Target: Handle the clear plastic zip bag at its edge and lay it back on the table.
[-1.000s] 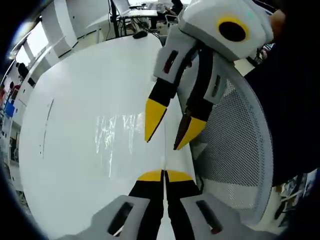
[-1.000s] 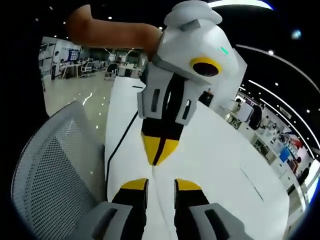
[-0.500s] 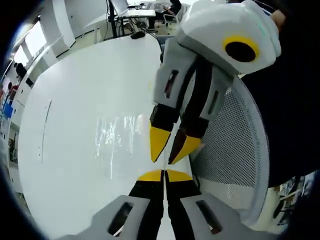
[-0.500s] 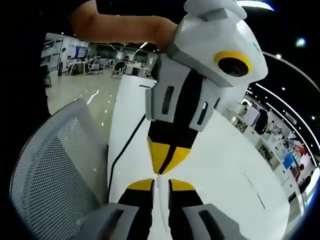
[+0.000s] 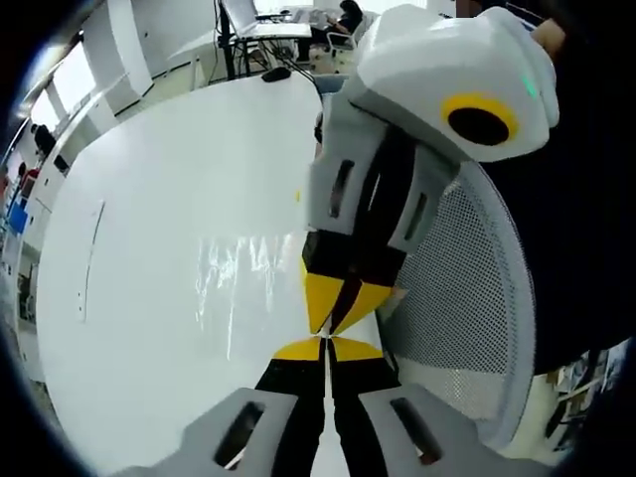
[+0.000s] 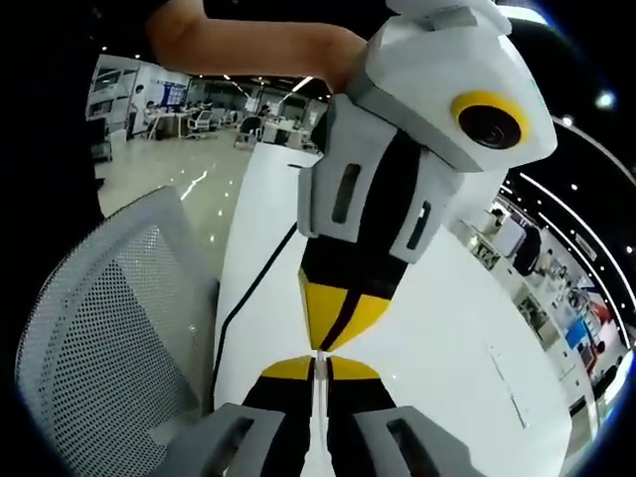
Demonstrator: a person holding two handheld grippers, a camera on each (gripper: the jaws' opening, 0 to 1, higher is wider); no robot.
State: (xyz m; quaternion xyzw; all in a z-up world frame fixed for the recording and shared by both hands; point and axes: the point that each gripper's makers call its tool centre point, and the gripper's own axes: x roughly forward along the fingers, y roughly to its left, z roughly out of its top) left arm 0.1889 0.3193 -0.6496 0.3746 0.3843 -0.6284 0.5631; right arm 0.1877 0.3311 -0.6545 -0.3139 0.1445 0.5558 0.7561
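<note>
- In the left gripper view, the left gripper (image 5: 326, 349) is rising from the bottom with its yellow tips pressed together on a thin edge. This is probably the edge of the clear plastic zip bag (image 5: 237, 283), though the film is almost invisible there.
- The bag itself is showing as streaky glare lying across the white table (image 5: 149, 199), left of the jaws, so most of it is resting flat while one edge is being held near the table's rim.
- The right gripper (image 5: 341, 306) is coming in from above, tips closed and meeting the left one's tips, apparently pinching the same edge so the film is kept taut.
- A mesh chair (image 5: 467, 298) is standing just beside the table edge.
- In the right gripper view, the right gripper (image 6: 320, 369) is sitting with jaws squeezed together on a thin pale strip, and the left gripper (image 6: 336, 320) is pointing down at it, tip to tip.
- The table (image 6: 427, 328) is stretching away behind them; the mesh chair (image 6: 109, 338) is filling the left.
</note>
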